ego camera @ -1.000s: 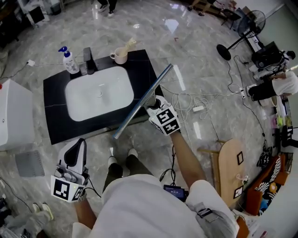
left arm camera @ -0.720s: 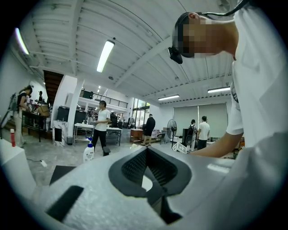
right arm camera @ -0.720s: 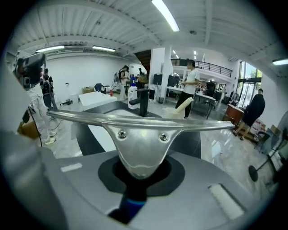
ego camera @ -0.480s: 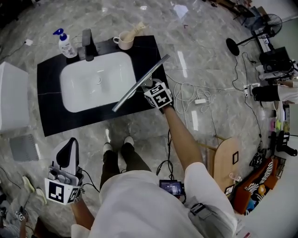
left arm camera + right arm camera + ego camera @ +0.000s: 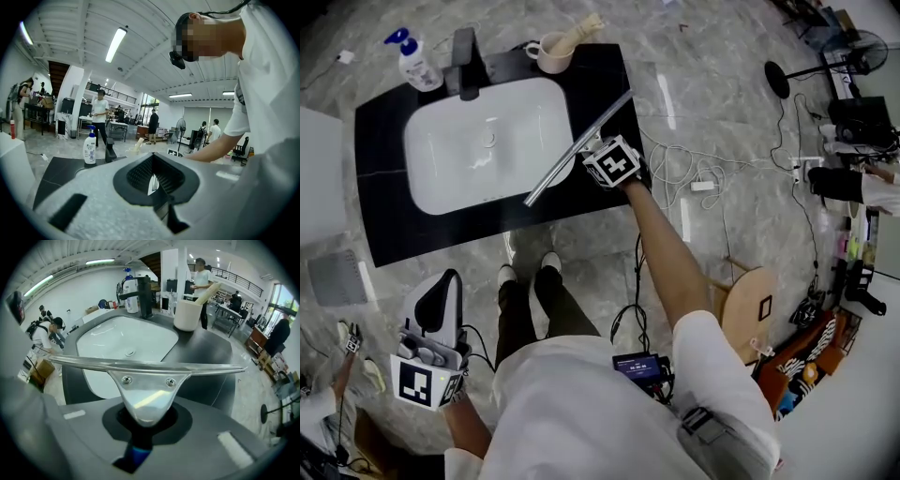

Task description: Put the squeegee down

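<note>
Head view
Right gripper [image 5: 602, 150]: just off the basin's [image 5: 459, 164] right rim, jaws closed on the squeegee's [image 5: 578, 148] handle.
Squeegee: long metal blade slanting along the basin's right side. Its near end is over the basin's front right corner, its far end over the dark counter [image 5: 384, 220] to the basin's right. Whether it touches the counter cannot be told.
Left gripper [image 5: 434, 305]: well clear of the basin on the person's side, low by the leg, carrying nothing.
Cup [image 5: 551, 54]: behind the basin's far right corner.
Faucet [image 5: 464, 58], soap bottle [image 5: 411, 61]: behind the basin's far left edge.

Left gripper view
Left gripper [image 5: 152, 183]: jaws drawn together to a thin slit, nothing between them. The basin lies beyond, mostly hidden by the gripper's shell.

Right gripper view
Right gripper [image 5: 143, 425]: pads clamped on the neck under the squeegee [image 5: 145, 366], with the blade held crosswise and near level in front of the basin [image 5: 117, 341].
Cup [image 5: 187, 315]: beyond the basin's right corner, clear of the blade.

Handling note (judgement)
Placement: the free counter strip right of the basin looks best, since it is flat and wide enough.
Method: keep the blade level and settle both blade and handle on the counter. Let go only once it is supported.
Caution: one end set over the basin's rim or the counter's edge could make it tip or slide.
</note>
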`<state>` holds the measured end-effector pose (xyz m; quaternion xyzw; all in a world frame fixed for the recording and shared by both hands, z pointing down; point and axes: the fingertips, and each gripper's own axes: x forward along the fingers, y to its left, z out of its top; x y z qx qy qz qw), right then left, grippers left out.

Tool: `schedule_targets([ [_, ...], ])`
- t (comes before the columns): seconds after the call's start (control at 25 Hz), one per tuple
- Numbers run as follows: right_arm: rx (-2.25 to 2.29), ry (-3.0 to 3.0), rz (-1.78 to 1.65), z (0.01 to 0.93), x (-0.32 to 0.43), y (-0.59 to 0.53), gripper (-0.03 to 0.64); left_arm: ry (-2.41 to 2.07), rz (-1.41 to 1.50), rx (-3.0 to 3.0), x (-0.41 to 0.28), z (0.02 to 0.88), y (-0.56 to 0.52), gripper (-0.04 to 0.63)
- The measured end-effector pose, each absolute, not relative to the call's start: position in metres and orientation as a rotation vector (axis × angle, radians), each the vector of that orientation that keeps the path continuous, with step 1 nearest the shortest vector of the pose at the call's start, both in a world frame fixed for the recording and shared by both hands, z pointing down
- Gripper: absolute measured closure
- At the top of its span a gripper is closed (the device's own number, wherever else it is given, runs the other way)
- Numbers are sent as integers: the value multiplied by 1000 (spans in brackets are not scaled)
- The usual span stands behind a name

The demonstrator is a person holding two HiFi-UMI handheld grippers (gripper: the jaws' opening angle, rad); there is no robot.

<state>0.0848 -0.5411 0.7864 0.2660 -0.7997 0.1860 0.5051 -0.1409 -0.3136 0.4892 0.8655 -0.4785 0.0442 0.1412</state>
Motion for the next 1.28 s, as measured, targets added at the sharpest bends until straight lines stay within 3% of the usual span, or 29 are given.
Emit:
schedule_targets([
  [0.64,432,-1562,424,793,97,-535,577,-1416,147,2483,-149,487,-297,607],
  [0.88,544,-1595,443,789,109,-539,390,-1422,135,2489,-155,484,-295,606],
  [1.28,622,-1667,420,766,119,-535,393,-1389,122,2541,-138,473,-291,607],
])
